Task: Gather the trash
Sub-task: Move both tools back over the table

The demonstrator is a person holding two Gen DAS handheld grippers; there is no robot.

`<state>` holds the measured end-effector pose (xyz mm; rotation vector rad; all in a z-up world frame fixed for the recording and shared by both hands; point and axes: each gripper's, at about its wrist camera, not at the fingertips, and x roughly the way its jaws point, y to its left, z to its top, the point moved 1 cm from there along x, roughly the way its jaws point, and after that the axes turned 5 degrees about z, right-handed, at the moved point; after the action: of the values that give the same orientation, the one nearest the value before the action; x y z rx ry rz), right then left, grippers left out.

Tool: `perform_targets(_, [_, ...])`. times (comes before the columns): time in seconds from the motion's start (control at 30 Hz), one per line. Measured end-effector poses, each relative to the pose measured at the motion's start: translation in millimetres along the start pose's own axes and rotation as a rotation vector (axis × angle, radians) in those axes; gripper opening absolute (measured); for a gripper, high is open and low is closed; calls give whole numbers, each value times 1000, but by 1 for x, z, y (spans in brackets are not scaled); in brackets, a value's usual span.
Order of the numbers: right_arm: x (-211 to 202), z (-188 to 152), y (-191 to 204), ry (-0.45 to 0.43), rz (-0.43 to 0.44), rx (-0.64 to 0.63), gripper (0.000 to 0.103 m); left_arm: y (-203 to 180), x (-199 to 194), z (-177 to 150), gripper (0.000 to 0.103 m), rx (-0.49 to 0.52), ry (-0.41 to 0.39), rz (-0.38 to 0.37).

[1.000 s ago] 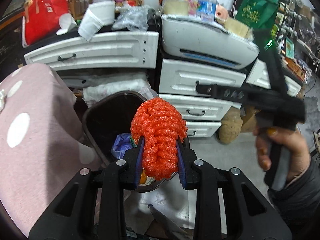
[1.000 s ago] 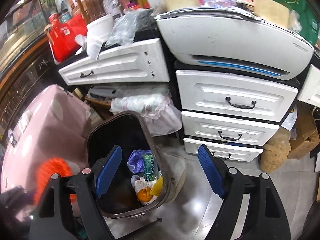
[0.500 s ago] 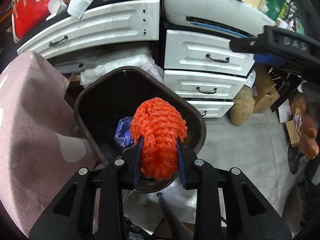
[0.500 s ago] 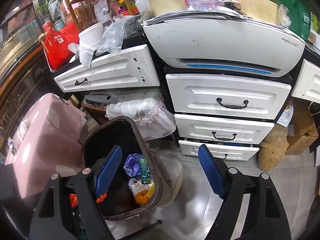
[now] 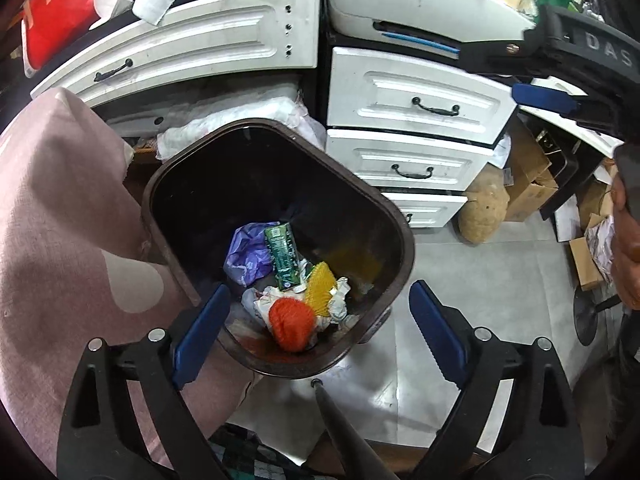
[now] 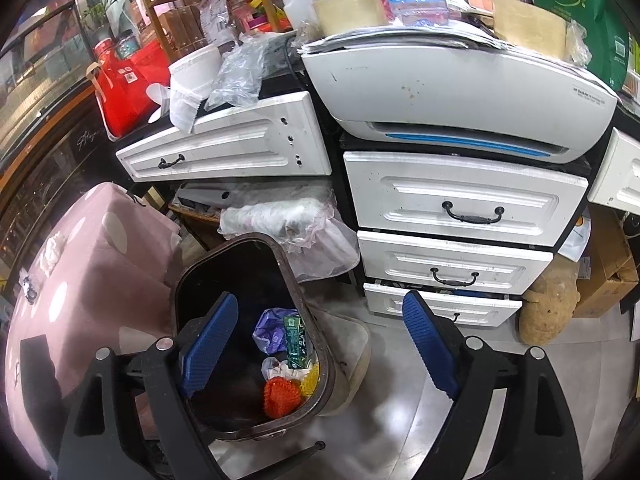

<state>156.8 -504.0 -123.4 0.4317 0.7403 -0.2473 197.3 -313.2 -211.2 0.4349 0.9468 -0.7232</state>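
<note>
An orange foam net (image 5: 291, 323) lies loose at the bottom of the dark brown trash bin (image 5: 400, 224), on crumpled white paper. A yellow net (image 5: 320, 288), a green carton (image 5: 283, 254) and a purple bag (image 5: 248, 256) lie beside it. My left gripper (image 5: 318, 290) hangs over the bin's near rim, its jaws opening wide with nothing between the blue pads. My right gripper (image 6: 320, 297) hovers higher, above the bin (image 6: 298, 280), its jaws opening too and empty. The right wrist view also shows the orange net (image 6: 280, 397) in the bin.
White drawers (image 5: 416, 108) stand behind the bin, with a white printer (image 6: 460, 92) on top. A pink spotted cloth (image 5: 60, 220) covers something at the left. A brown sack (image 6: 548, 312) and cardboard boxes (image 6: 608, 276) sit at the right on the grey floor. A hand (image 5: 628, 248) shows at the right edge.
My left gripper sank over the bin, then opened and let go of the orange net, which dropped into the bin. The right gripper has stayed where it was.
</note>
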Motion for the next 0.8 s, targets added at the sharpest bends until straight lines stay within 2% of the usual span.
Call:
perform_targets(0.3, [-5, 3, 11, -8, 17, -25, 87, 5, -28, 2, 92, -12, -77, 22])
perform_targets(0.63, [-13, 7, 37, -16, 64, -68, 87, 19, -89, 1, 92, -28, -203, 53])
perform_targets(0.8, [-17, 8, 59, -11, 115, -100, 88, 31, -121, 0, 94, -42, -262, 63])
